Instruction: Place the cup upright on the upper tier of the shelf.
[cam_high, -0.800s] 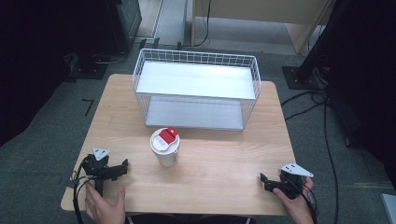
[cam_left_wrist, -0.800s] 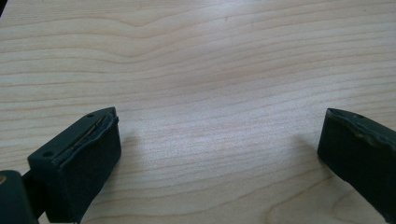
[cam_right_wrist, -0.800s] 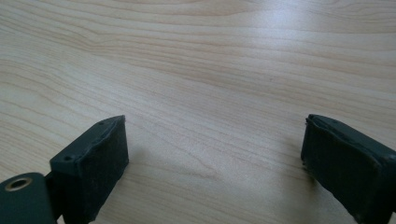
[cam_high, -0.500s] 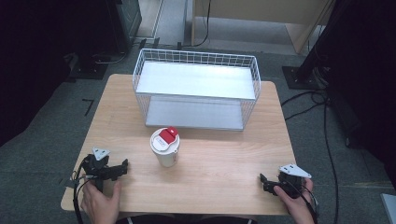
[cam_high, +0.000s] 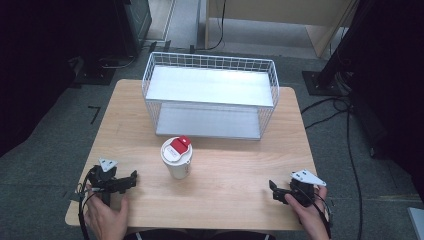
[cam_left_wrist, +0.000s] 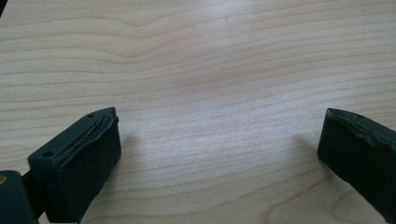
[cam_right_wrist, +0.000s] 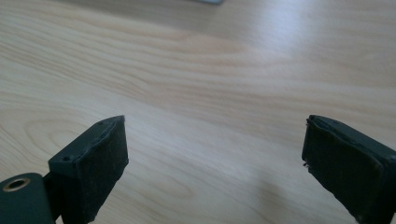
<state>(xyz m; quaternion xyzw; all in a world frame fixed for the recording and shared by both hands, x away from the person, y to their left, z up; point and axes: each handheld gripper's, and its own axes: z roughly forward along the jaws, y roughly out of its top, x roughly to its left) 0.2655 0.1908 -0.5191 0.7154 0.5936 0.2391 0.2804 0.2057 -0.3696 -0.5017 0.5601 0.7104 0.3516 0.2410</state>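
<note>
Pale wood with a wavy grain forms the bench (cam_high: 235, 165), a rounded-corner top seen from above on a grey carpeted floor (cam_high: 45, 165). A white wire basket (cam_high: 210, 62) stands at the far middle of the bench, with a flat pale shelf across its top and a second pale panel as its base. A white cup (cam_high: 176, 159) with a white lid bearing a red tab stands upright just in front of the basket, near its front wall but apart from it, about midway between the two tools. The left tool (cam_high: 131, 179) lies low at the near left corner, held by a hand (cam_high: 106, 217) that enters from the bottom edge; its jaws point toward the cup and are spread wide with bare wood between them, as the left gripper view shows (cam_left_wrist: 219, 158). The right tool (cam_high: 274, 190) lies at the near right edge, held by the other hand (cam_high: 312, 220), a grey plate on top and a cable trailing off; its jaws are likewise spread, holding nothing, over bare wood (cam_right_wrist: 215, 163). Both tools are well apart from the cup. Around the bench: dark equipment at far left, a black stand and loose cables (cam_high: 345, 115) on the floor at right, and light wooden furniture (cam_high: 280, 12) beyond the basket.
</note>
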